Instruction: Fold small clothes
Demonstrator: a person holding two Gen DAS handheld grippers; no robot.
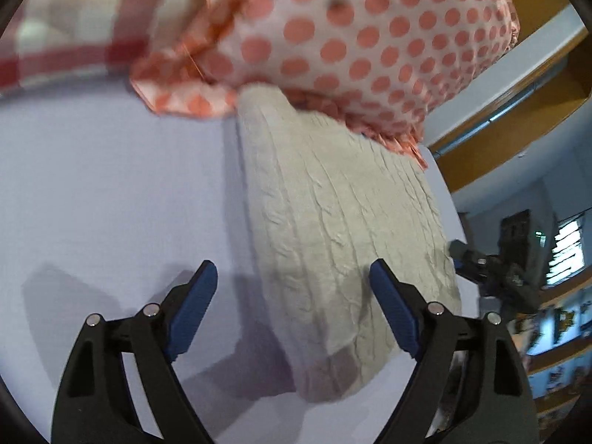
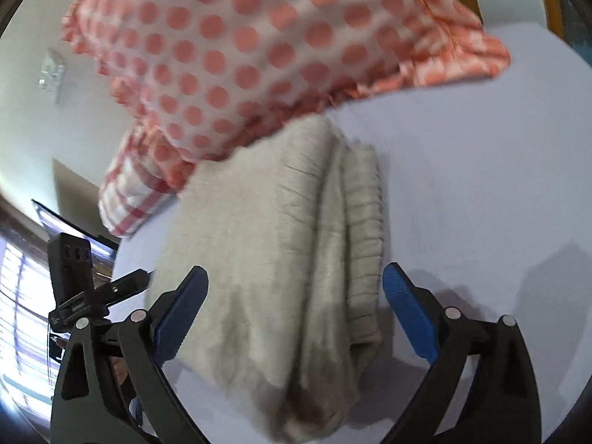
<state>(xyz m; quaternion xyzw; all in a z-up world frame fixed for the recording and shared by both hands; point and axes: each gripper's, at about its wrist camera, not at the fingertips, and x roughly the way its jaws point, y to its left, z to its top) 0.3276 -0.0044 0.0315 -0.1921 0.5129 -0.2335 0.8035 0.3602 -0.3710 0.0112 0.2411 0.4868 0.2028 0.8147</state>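
A folded beige knit garment (image 1: 344, 236) lies on the pale lilac table (image 1: 111, 192); it also shows in the right wrist view (image 2: 281, 259). A white garment with coral polka dots (image 1: 362, 40) lies over its far end, seen too in the right wrist view (image 2: 240, 51). My left gripper (image 1: 294, 277) is open and empty, its jaws spread just above the beige garment's near left edge. My right gripper (image 2: 296, 281) is open and empty, its jaws spread over the beige garment's near end. The left gripper's body (image 2: 96, 292) shows at the left of the right wrist view.
A red and white checked cloth (image 1: 66, 37) lies at the back left, also visible under the dotted garment (image 2: 125, 199). The table edge (image 1: 444, 185) runs along the right, with wooden shelves (image 1: 518, 85) beyond. The right gripper's body (image 1: 492, 273) shows past that edge.
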